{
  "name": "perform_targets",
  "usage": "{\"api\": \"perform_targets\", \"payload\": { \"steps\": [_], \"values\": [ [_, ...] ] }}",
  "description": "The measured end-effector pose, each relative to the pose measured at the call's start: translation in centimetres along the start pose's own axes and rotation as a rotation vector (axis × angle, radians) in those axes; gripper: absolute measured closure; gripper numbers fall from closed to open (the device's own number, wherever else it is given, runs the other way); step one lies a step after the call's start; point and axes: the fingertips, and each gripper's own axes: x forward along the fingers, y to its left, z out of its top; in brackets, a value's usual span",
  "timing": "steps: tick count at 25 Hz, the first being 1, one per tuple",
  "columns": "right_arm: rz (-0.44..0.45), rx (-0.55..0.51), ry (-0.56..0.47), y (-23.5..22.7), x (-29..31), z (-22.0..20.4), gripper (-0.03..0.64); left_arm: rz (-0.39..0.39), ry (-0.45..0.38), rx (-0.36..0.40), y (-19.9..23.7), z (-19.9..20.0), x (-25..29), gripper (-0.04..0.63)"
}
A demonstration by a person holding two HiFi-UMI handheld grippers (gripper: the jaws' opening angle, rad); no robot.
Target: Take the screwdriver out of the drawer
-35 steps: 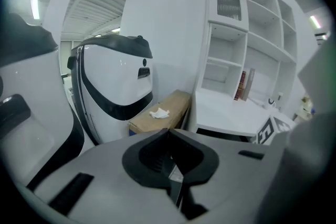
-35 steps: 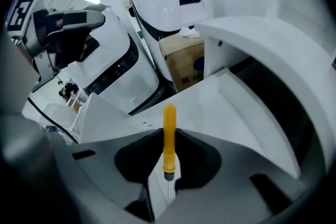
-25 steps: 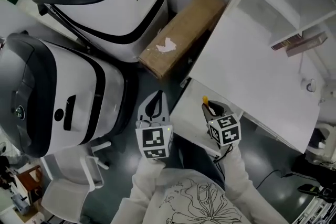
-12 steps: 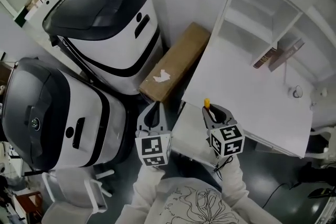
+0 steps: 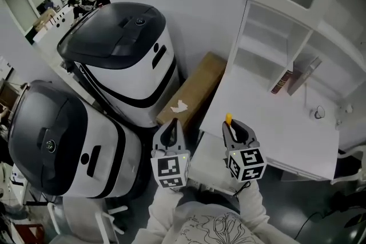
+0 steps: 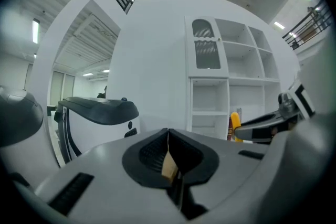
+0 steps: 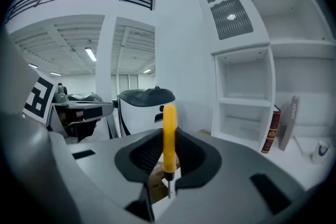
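Note:
A screwdriver (image 7: 169, 136) with a yellow handle stands upright between the jaws of my right gripper (image 7: 169, 152), which is shut on it; its metal shaft points down. In the head view the handle's yellow tip (image 5: 228, 119) pokes out past the right gripper (image 5: 236, 132), above the white desk's front corner. The open white drawer (image 5: 207, 164) lies just under both grippers. My left gripper (image 5: 170, 134) hangs beside it at the left, shut with nothing in it, its jaws (image 6: 169, 152) pressed together. The left gripper view also catches the screwdriver (image 6: 235, 122).
Two big white-and-black machines (image 5: 123, 57) (image 5: 57, 146) stand at the left. A brown cardboard box (image 5: 194, 91) lies between them and the white desk (image 5: 274, 128). White shelves (image 5: 269, 37) behind the desk hold two books (image 5: 283, 80). A small object (image 5: 318, 113) sits on the desk.
Both grippers have risen and tipped towards level, the right one keeping the screwdriver. The head view has swung up, so more of the shelves and the far room shows.

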Motion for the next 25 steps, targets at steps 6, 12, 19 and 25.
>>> {"api": "perform_targets", "payload": {
  "steps": [6,12,19,25],
  "values": [
    [-0.022,-0.006,-0.074,0.3,-0.5,2.5,0.549,-0.001,-0.041,0.012,0.1,2.0,-0.2,0.589],
    [-0.028,-0.009,-0.113,0.3,-0.7,3.7,0.549,-0.003,-0.055,0.02,0.0,2.9,-0.2,0.588],
    [-0.04,-0.015,-0.158,0.1,-0.6,4.9,0.549,0.0,-0.056,0.019,0.3,2.9,0.1,0.588],
    [-0.045,-0.01,-0.171,0.0,-0.3,5.3,0.549,0.017,-0.053,0.02,0.8,2.7,0.1,0.588]
  ]
}}
